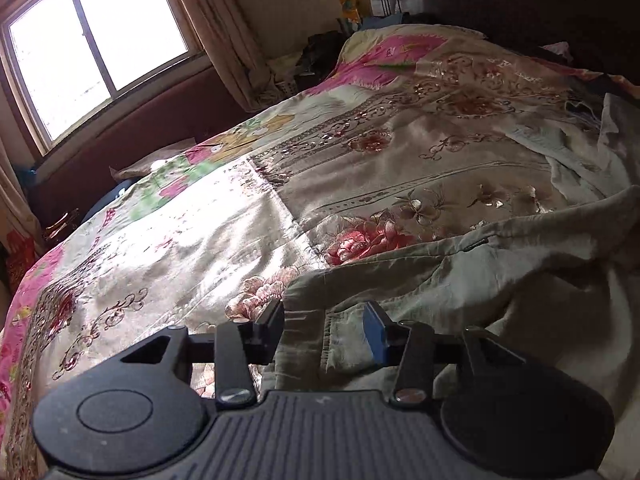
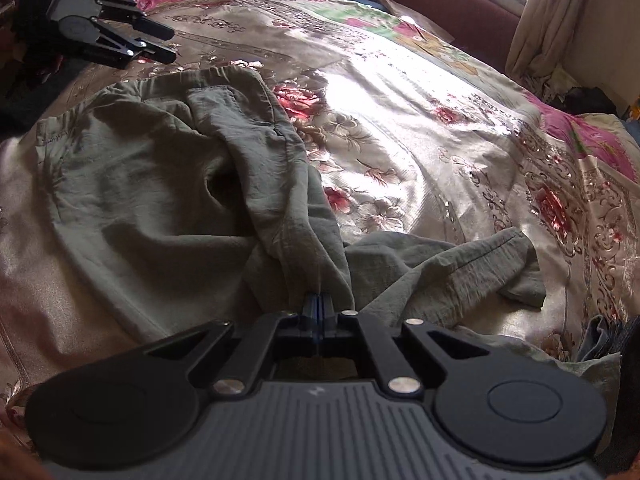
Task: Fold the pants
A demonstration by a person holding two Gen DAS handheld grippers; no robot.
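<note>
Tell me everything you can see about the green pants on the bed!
The pants are a dull olive green, made of thin, crinkly cloth. They lie rumpled, not yet folded, on the shiny flowered bedspread. You can see a stretchy gathered waistband, a stitched pocket and a hemmed leg end lying off to the side. The right gripper is shut on a bunched part of the cloth, pulling it into a ridge. The left gripper is open at the other end, its fingers apart over the fabric, not pinching it.

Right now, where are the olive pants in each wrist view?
Left wrist: pants fill lower right, waist end between the open left gripper fingers.
Right wrist: pants fill left and centre, a fold pinched in the shut right gripper.
Shared landmark: floral bedspread.
</note>
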